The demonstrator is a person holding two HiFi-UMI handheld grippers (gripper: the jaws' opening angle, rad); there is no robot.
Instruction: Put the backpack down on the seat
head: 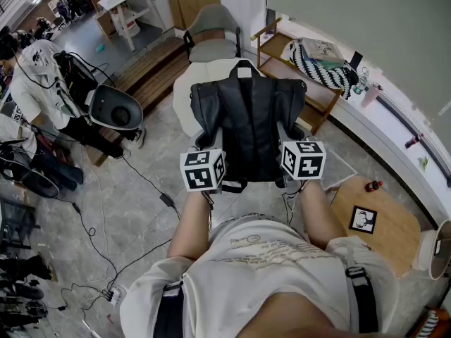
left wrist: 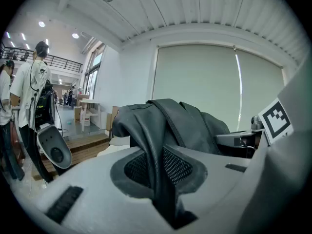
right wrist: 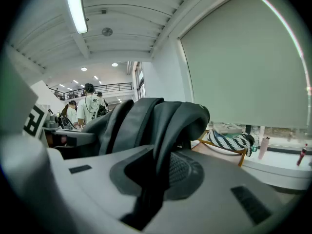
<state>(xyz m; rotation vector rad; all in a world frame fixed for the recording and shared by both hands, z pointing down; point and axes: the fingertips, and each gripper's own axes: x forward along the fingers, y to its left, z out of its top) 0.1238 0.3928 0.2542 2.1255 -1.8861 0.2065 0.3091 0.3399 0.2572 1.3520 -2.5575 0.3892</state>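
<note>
So, backpack: black, hung upright by its two straps, in front of and partly over the white seat.
Left gripper: jaws clamped on one shoulder strap, which ran down through the slot between the pads.
Right gripper: jaws clamped on the other strap, same way.
Why this hold: one strap per gripper held the bag square between the two hands; my read is that it could go down flat without swinging.
Tilt: both grippers pointed a little downward, which fits lowering toward the seat.
Stage (judgement): lined up over the seat, put-down not yet finished.
Hidden: in the head view the bag covered its own bottom edge and most of the cushion, so I couldn't tell whether it touched the seat.
Gripper views: mostly straps, ceiling and blind; no use for checking contact.
Around: grey chair behind the seat, wooden bench with striped cloth to the right, round table near the right elbow, people at the left edge, partly cut off.
</note>
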